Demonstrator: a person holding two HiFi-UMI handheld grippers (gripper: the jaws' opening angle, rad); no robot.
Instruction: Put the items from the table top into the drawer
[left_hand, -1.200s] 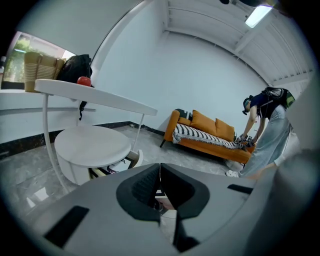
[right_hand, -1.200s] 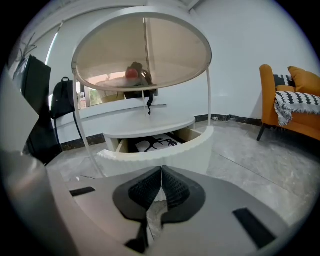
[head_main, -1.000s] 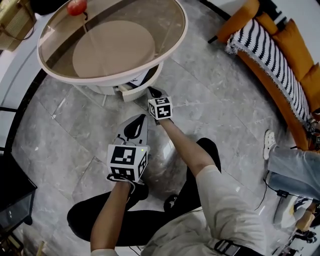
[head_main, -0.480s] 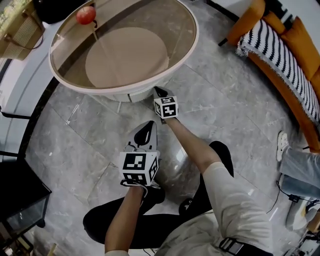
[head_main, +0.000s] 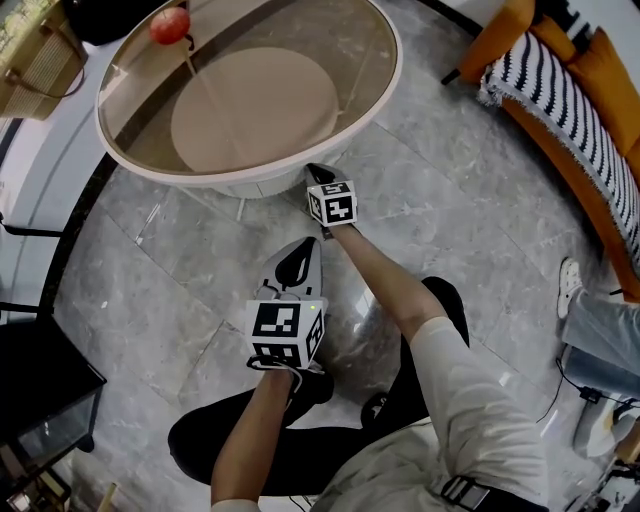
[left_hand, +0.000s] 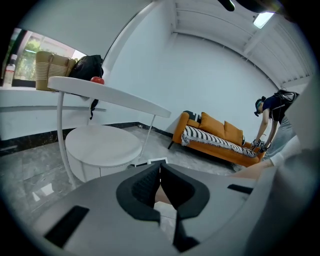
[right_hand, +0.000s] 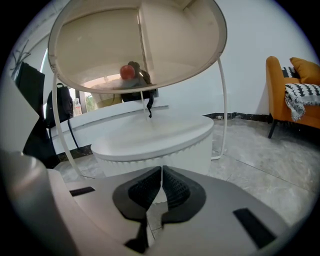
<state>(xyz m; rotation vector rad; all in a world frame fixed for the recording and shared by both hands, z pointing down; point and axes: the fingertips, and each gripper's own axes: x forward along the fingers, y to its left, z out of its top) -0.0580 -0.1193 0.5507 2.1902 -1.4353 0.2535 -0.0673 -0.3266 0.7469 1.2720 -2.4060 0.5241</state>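
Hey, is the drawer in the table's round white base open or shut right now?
Looks shut: the right gripper view shows the white base smooth-fronted, and the head view shows nothing sticking out beneath the table top.

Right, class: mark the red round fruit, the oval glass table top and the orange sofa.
red round fruit (head_main: 169, 26), head view, middle of the fruit
oval glass table top (head_main: 345, 45), head view, bare glass near its right edge
orange sofa (head_main: 612, 80), head view, a back cushion
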